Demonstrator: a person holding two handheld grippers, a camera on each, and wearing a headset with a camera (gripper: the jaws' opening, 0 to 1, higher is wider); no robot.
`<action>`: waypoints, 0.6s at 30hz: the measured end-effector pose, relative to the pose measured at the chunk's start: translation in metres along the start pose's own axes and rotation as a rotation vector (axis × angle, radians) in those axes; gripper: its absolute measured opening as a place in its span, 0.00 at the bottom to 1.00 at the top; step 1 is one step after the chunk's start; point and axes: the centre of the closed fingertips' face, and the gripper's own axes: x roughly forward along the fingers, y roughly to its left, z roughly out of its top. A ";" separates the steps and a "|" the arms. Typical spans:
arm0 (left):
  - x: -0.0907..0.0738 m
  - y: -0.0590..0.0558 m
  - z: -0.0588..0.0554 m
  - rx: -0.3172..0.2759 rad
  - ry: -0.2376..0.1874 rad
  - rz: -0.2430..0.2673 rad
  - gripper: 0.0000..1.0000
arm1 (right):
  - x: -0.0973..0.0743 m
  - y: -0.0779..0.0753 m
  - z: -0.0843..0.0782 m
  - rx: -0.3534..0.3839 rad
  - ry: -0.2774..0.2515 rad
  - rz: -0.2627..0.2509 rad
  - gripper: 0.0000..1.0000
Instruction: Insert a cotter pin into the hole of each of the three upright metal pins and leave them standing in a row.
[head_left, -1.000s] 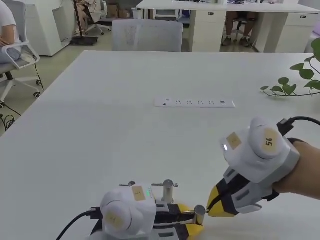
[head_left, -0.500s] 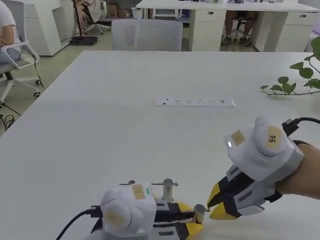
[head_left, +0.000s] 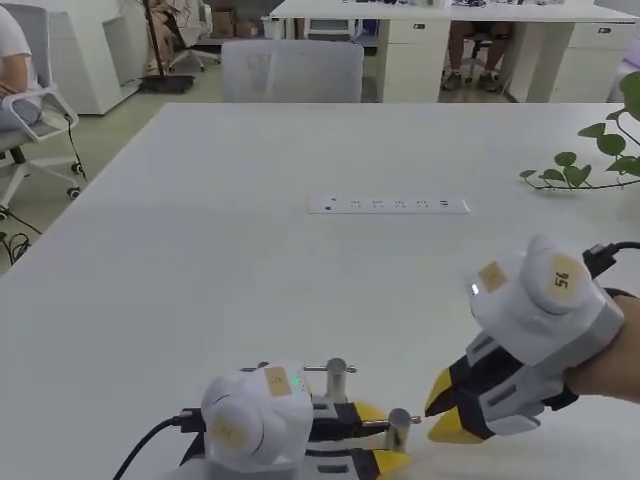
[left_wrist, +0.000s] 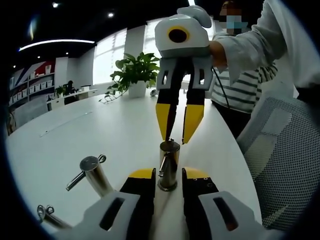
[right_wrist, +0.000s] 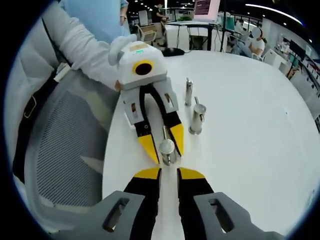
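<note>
At the near edge of the white surface (head_left: 300, 250) three upright metal pins stand in a row running left to right. The rightmost pin (left_wrist: 169, 160) stands between the black, yellow-tipped jaws of the left hand-held gripper (left_wrist: 168, 175), which reaches in from the left. As far as the left gripper view shows, those jaws are drawn in against the pin's base on both sides. A thin cotter pin (right_wrist: 164, 132) pokes out of this pin near its top, on the side facing the left hand-held gripper. The right hand-held gripper (left_wrist: 177, 139) comes in from the right, its jaws a little apart with nothing between them. Its tips sit just beside the top of the rightmost pin and do not touch it. To the left, the middle pin (left_wrist: 96, 175) stands free with a looped cotter pin (left_wrist: 101, 159) through its hole. The leftmost pin (right_wrist: 189, 91) stands just beyond it in the same line, partly hidden behind the left hand-held gripper's white body in the head view. Farther back on the surface a white power strip (head_left: 388, 206) lies flat, well apart from the pins. A trailing green plant (head_left: 590, 165) sits at the far right. A grey chair (head_left: 293, 70) stands beyond the far edge.
</note>
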 end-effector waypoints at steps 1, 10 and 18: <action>-0.001 0.000 0.000 0.001 0.002 0.002 0.21 | 0.000 0.000 0.000 0.001 -0.002 0.000 0.15; -0.016 -0.002 0.005 -0.017 0.006 -0.002 0.30 | 0.001 0.002 -0.001 0.035 -0.038 -0.003 0.19; -0.041 -0.007 0.010 -0.029 0.022 0.001 0.39 | 0.007 0.007 0.001 0.075 -0.086 -0.003 0.26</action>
